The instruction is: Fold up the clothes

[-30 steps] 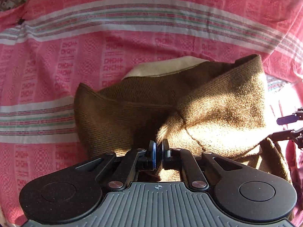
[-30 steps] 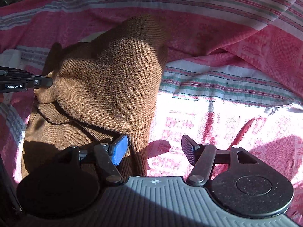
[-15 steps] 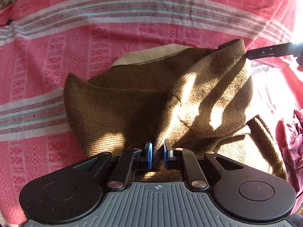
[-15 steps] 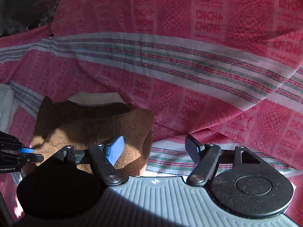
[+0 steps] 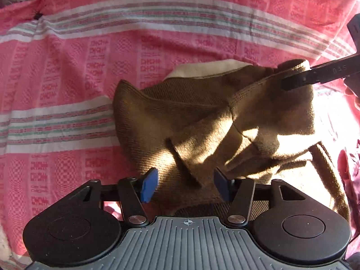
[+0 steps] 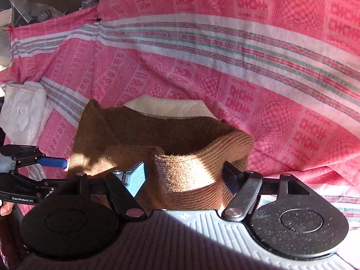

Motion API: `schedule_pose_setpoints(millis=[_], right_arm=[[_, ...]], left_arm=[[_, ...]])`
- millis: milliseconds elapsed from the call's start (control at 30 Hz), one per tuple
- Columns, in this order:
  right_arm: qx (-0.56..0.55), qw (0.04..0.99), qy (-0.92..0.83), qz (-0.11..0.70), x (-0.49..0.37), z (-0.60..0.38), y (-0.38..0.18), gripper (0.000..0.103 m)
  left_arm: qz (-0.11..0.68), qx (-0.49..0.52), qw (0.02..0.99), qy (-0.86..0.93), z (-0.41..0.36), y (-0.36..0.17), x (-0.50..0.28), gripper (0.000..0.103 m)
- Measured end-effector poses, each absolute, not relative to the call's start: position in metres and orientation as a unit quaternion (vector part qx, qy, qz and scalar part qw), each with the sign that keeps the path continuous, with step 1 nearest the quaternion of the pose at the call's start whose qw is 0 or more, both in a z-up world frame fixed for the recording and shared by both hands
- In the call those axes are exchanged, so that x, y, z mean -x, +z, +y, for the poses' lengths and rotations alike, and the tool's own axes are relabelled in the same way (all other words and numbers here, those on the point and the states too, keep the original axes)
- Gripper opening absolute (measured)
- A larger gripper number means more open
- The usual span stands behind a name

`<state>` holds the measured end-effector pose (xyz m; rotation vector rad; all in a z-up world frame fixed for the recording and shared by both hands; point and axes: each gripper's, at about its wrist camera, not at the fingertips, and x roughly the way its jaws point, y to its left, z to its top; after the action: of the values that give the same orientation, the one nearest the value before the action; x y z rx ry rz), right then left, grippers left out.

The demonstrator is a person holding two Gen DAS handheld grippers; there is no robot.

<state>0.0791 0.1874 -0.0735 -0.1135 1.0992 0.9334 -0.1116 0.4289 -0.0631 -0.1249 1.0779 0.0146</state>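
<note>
- My left gripper (image 5: 184,183) tilts steeply down over the near edge of the brown knitted sweater (image 5: 202,121); my right gripper (image 6: 183,176) tilts down too, above the garment's far right corner.
- The sweater lies bunched and partly folded on a pink checked cloth (image 5: 90,51) with white and green stripes, which covers the surface beneath. Sunlight falls in bright patches across the knit, and a cream collar (image 6: 171,108) shows at its far edge.
- A loose flap of the knit, its hem turned up, lies in the gap of my left jaws, which are opening; the blue pads (image 5: 148,185) stand clear of the wool on both sides, so nothing is gripped.
- My right jaws stand wide apart, with a raised ribbed fold of the sweater between them. The fold sits close to the right pad; I cannot tell whether it touches. It is not pinched.
- A white towel (image 6: 22,112) lies at the left edge of the right wrist view, apart from the sweater.
</note>
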Motion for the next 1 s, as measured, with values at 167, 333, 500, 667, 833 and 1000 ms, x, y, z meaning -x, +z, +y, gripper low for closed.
schedule_pose_setpoints(millis=[167, 333, 500, 667, 833, 1000], right_arm=[[0.041, 0.790, 0.368, 0.489, -0.106, 0.155, -0.066, 0.078], [0.025, 0.797, 0.332, 0.503, -0.126, 0.157, -0.083, 0.078], [0.024, 0.805, 0.307, 0.506, -0.141, 0.177, -0.097, 0.077], [0.082, 0.770, 0.313, 0.550, -0.136, 0.198, -0.113, 0.069], [0.147, 0.776, 0.286, 0.542, -0.134, 0.206, -0.112, 0.023], [0.186, 0.800, 0.248, 0.514, -0.141, 0.209, -0.111, 0.004]], left_arm=[[0.497, 0.040, 0.867, -0.002, 0.428, -0.071, 0.085, 0.083], [0.521, 0.019, 0.853, -0.023, 0.418, -0.096, 0.064, 0.083], [0.516, -0.006, 0.855, -0.055, 0.404, -0.090, 0.068, 0.007], [0.518, 0.023, 0.854, -0.047, 0.406, -0.083, 0.077, 0.005], [0.520, 0.030, 0.853, -0.044, 0.404, -0.078, 0.081, 0.005], [0.533, 0.031, 0.845, -0.036, 0.411, -0.077, 0.080, 0.007]])
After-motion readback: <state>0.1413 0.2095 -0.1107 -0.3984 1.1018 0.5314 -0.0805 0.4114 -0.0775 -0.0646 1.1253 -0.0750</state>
